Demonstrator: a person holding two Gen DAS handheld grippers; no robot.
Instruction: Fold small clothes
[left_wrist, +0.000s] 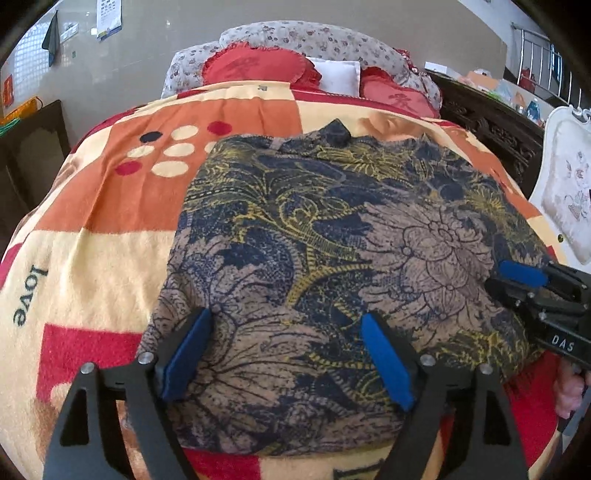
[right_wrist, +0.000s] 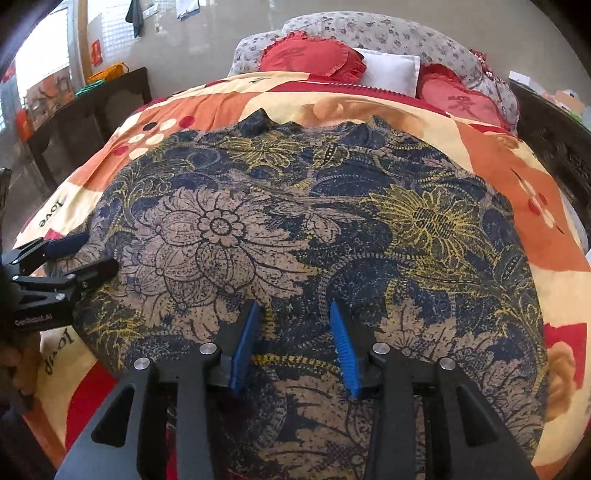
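A bed (left_wrist: 92, 236) covered by a red, orange and cream blanket (left_wrist: 110, 192) carries a flat patterned garment (left_wrist: 332, 240); pillows (left_wrist: 317, 40) and red heart cushions (left_wrist: 258, 66) lie at its head.

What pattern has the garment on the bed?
Navy and yellow flowers on brownish-tan garment; right wrist view shows it best.

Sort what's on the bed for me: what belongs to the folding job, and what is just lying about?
Job:
- patterned garment, spread flat on the blanket
- left tool, open
- right tool, open

Lying about:
- blanket
- red heart cushions
- white pillow
- floral bedding
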